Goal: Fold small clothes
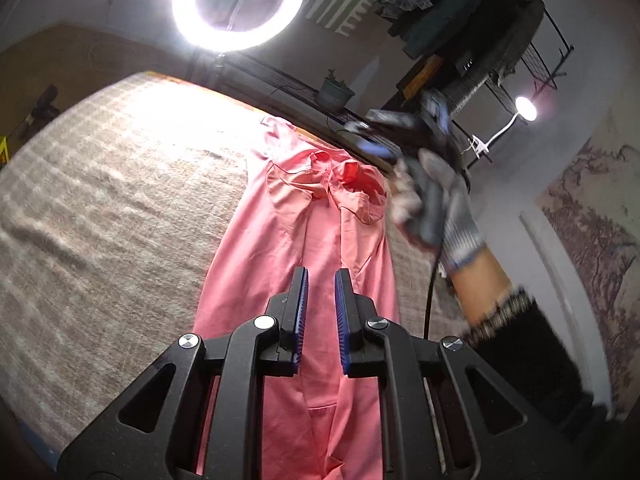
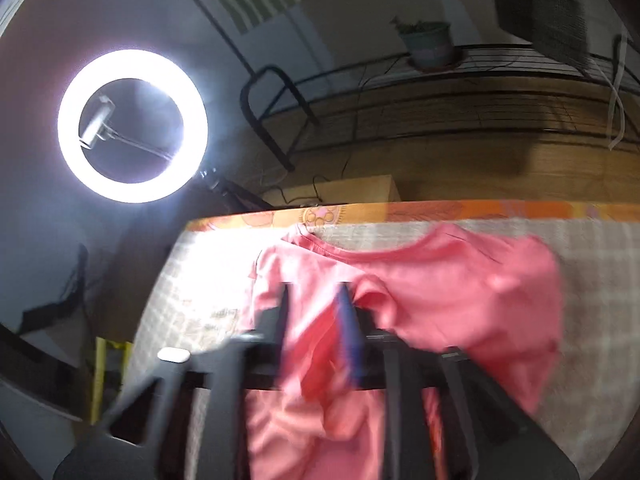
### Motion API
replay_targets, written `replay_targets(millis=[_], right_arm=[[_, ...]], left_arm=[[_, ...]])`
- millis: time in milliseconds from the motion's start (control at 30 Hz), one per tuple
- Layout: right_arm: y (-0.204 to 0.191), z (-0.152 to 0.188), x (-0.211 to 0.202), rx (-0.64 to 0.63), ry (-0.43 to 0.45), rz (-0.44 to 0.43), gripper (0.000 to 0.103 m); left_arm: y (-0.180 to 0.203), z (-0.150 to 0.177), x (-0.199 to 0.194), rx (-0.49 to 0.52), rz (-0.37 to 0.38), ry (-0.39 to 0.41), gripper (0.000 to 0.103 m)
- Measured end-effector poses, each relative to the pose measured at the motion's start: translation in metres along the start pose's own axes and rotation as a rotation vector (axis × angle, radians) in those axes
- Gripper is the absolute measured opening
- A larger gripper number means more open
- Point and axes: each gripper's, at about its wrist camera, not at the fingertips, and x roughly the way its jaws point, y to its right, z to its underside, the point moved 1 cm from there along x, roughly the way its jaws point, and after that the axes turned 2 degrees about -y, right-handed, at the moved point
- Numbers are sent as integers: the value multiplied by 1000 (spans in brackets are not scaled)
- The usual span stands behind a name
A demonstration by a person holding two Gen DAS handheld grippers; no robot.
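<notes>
A pink small shirt (image 1: 304,240) lies lengthwise on the grey plaid cloth, its sleeve folded over the collar area. My left gripper (image 1: 321,276) hovers over the shirt's middle, jaws slightly apart with nothing between them. The right gripper (image 1: 380,148) shows blurred in a gloved hand (image 1: 440,208) beside the shirt's upper right edge. In the right wrist view the shirt (image 2: 460,292) is blurred, and a fold of it lies between the fingers of my right gripper (image 2: 314,292).
A grey plaid cloth (image 1: 100,220) covers the table, with an orange patterned edge (image 2: 440,210) at the far side. A ring light (image 1: 238,2) stands behind. A wire rack with a potted plant (image 1: 334,88) and a clip lamp (image 1: 524,110) stand beyond the table.
</notes>
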Motion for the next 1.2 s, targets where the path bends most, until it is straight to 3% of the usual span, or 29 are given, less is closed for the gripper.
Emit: replay_targets(millis=[33,200,333,400,433,467,500,733,800,867,1033,1200], right_arm=[[3,6,-9,-6,14,31,58],[37,36,-10,18,-33,168,58],[32,35,1,-25,-33,230,58],[14,28,11,-124,-22,290,49],[9,25,19,-171,-29,320,18],[5,21,28,-195,-48,352,3],[5,16,36,-188,-70,359,1],[10,-20,47,-20,-10,184,4],[13,-19,43,-5,-21,61,6],[22,-12,32,23,-39,-18,24],[28,22,-5,18,-12,-43,26],[8,63,3,-115,-121,85,36]], left_arm=[[-1,0,0,-12,11,-7,11],[7,5,-3,12,33,-19,11],[15,6,-6,47,13,9,11],[14,6,-3,48,3,8,11],[13,6,-1,44,0,1,11],[11,6,2,37,2,-9,11],[10,7,5,31,5,-20,11],[12,9,12,40,8,-45,11],[9,8,11,35,8,-42,11],[7,7,8,27,6,-37,11],[9,6,2,23,23,-26,11],[18,7,-6,52,20,-1,11]])
